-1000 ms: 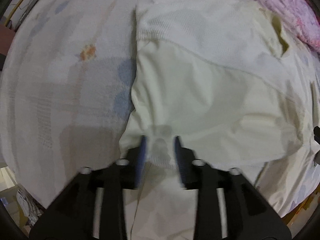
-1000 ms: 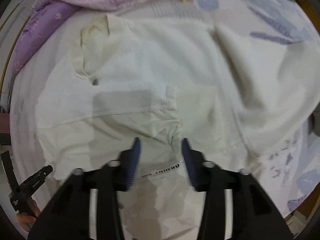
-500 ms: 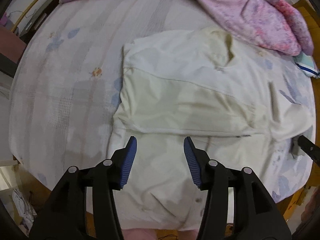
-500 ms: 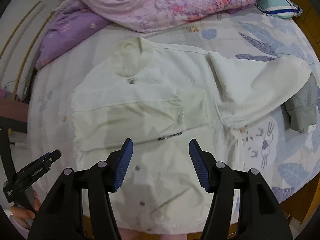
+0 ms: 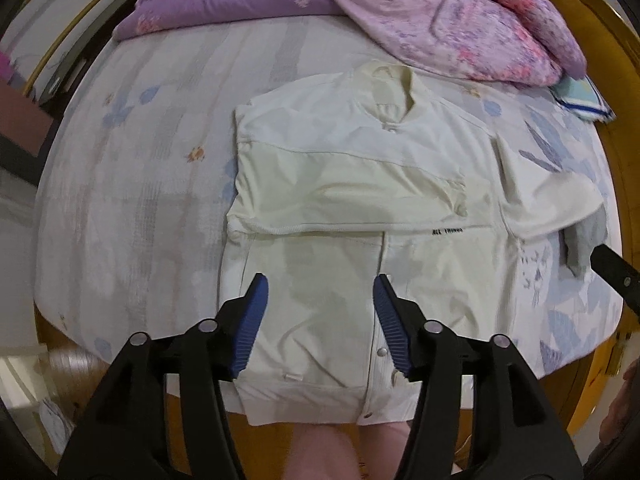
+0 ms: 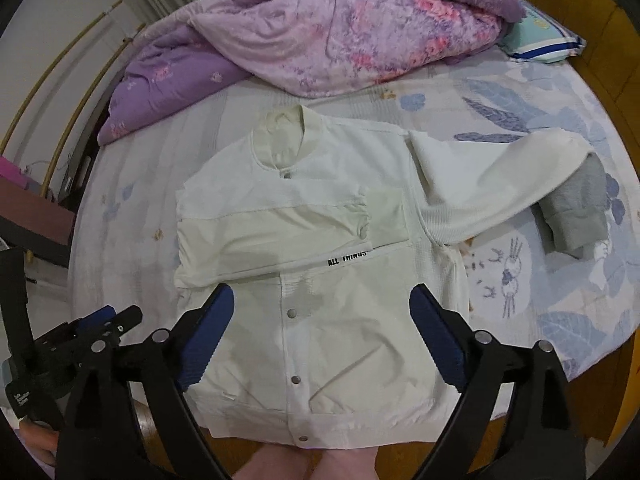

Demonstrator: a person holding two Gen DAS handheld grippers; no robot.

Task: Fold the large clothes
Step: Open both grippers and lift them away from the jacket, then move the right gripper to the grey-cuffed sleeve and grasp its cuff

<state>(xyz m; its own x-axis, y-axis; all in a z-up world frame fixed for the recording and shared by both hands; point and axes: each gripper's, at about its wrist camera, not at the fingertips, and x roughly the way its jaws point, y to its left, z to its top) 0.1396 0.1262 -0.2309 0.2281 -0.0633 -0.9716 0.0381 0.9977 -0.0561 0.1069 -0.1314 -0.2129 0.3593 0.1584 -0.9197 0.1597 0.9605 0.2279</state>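
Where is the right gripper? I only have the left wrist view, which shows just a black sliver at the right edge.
Observer: The right gripper hangs above the lower front of the white jacket. Its jaws are wide open and hold nothing.
Operator: The spread sleeve seems to end in something gray. What is it?
Observer: It is a gray cuff. It lies on the bedsheet past the end of the white sleeve, folded back toward the jacket.
Operator: How does my gripper look from that side?
Observer: The left gripper shows at the lower left of the right wrist view. It is off the jacket's edge and touches no fabric.
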